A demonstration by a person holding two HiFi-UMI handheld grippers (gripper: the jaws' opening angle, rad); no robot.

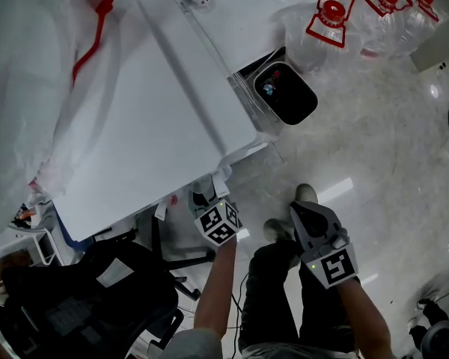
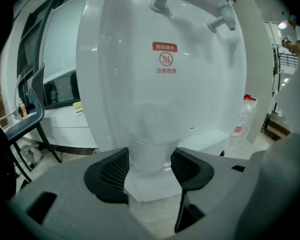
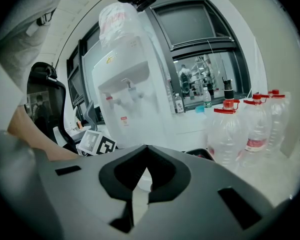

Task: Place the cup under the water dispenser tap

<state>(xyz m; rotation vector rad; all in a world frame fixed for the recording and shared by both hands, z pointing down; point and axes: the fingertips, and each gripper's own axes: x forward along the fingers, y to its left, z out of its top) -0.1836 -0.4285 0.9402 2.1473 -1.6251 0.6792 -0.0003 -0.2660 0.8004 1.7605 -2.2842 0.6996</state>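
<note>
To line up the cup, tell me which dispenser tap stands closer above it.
The left tap in the left gripper view, almost straight above the cup; the other tap sits off to the right.

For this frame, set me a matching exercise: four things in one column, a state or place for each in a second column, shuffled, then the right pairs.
Things:
1. left gripper
2. right gripper
3. large bottles
4. taps

States or places:
A. clear, with red caps
B. high on the front of the water dispenser, above the cup
C. shut, nothing between its jaws
D. shut on the cup

Pairs: 1-D, 2-C, 3-A, 4-B
</note>
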